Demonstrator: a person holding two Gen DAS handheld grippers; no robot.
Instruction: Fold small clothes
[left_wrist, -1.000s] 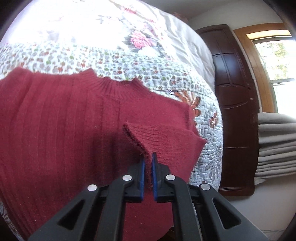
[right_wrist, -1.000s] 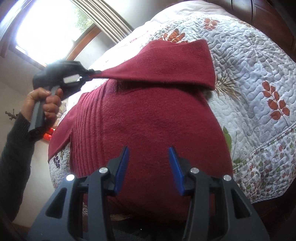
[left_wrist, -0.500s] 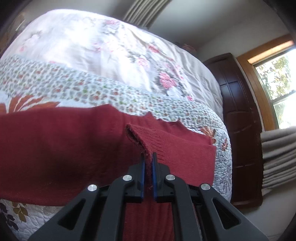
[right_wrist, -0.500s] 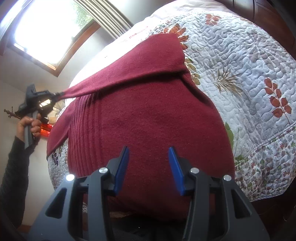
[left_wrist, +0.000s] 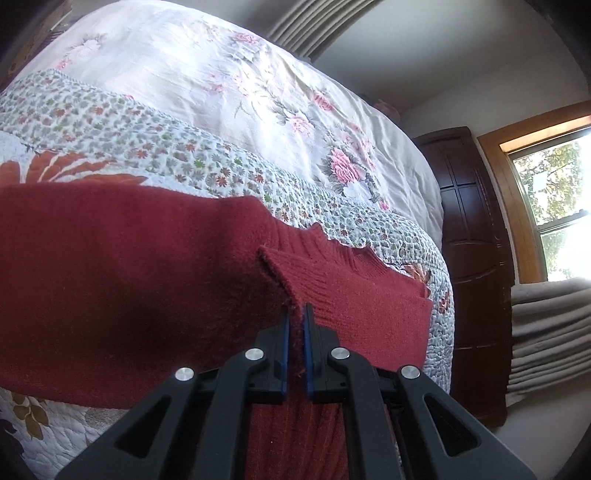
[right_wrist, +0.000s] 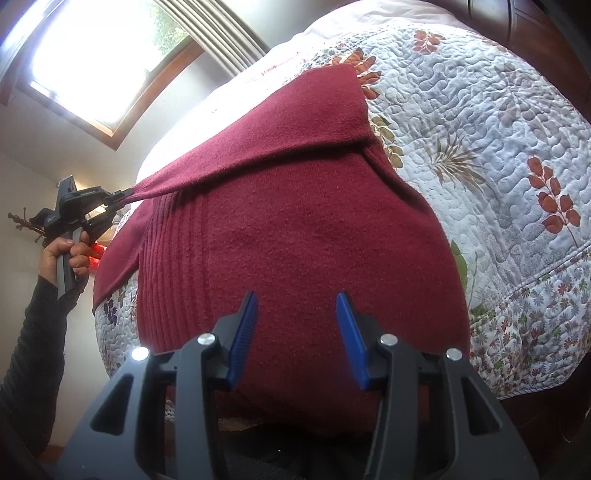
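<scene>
The left gripper has its blue pads clamped tight on the ribbed cuff of the red sweater, the knit edge standing up between the fingers and spilling forward of them; a second ago that cuff sat over the sweater's chest, and it has since been drawn across and out past the garment's side edge, so the sleeve now stretches in a taut band from the far shoulder to the fingertips, as the right wrist view shows, with the person's hand gripping the handle behind; ahead of the left fingers lies the ribbed collar, and beyond that the floral quilt and a pale flowered cover further off. The right gripper has not shifted over the same interval; its fingers stand well apart, hovering above the lower body of the sweater and holding nothing, the hem lying just under and behind them, the quilt spreading to their right. The sweater itself lies flat on the bed, between the two grippers. The sleeve seems overdrawn for a neat fold: I judge it must come back and be laid down across the chest, released only once it lies flat, or the tension may drag the shoulder askew.
</scene>
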